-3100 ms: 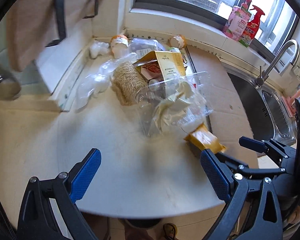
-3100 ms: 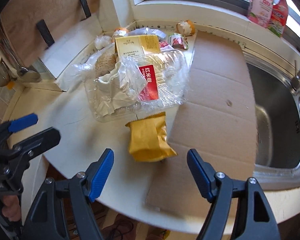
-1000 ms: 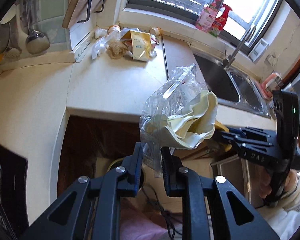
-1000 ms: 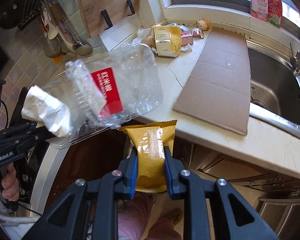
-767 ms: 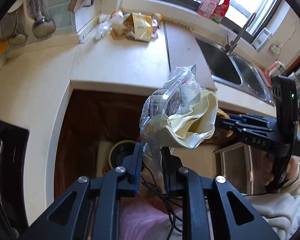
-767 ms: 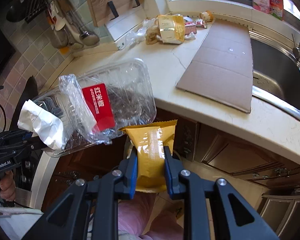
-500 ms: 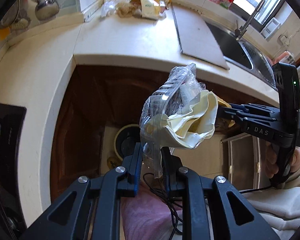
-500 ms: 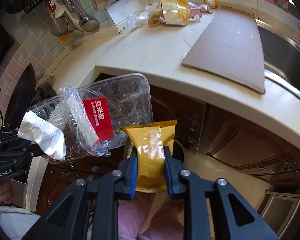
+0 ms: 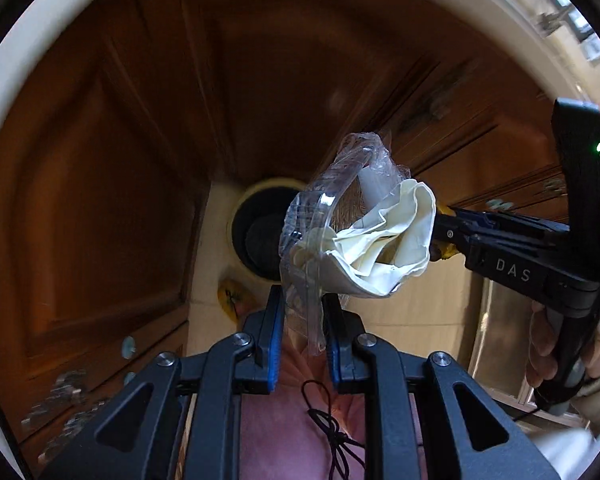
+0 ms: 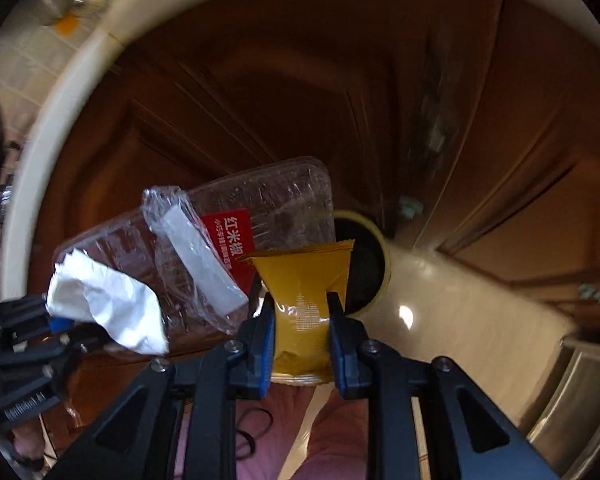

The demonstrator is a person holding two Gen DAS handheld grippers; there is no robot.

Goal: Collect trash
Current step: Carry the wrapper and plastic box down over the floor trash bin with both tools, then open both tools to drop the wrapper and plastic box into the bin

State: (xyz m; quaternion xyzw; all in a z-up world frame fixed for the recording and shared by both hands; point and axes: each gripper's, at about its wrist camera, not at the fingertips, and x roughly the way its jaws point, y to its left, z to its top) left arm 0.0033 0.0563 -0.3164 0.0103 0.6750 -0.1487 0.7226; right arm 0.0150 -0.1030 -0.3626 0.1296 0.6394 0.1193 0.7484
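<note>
My left gripper [image 9: 300, 312] is shut on a clear plastic food tray [image 9: 319, 216] stuffed with crumpled white paper [image 9: 387, 248]. The tray with its red label also shows in the right wrist view [image 10: 228, 248]. My right gripper [image 10: 301, 308] is shut on a yellow snack packet [image 10: 303, 280]; its tip peeks out in the left wrist view [image 9: 441, 254]. Both point down at a round trash bin with a dark opening [image 9: 256, 236], which sits on the floor below and is partly hidden behind the packet in the right wrist view [image 10: 363, 264].
Brown wooden cabinet doors [image 9: 112, 184] rise behind the bin. The pale countertop edge [image 9: 4, 92] curves overhead. Beige floor tiles [image 10: 459, 312] lie to the right. My legs and a thin black cable [image 9: 331, 432] are below the grippers.
Both grippers have dropped from counter height and tipped down toward the floor. The countertop has left the centre of view, and the bin now lies right beyond the held trash.
</note>
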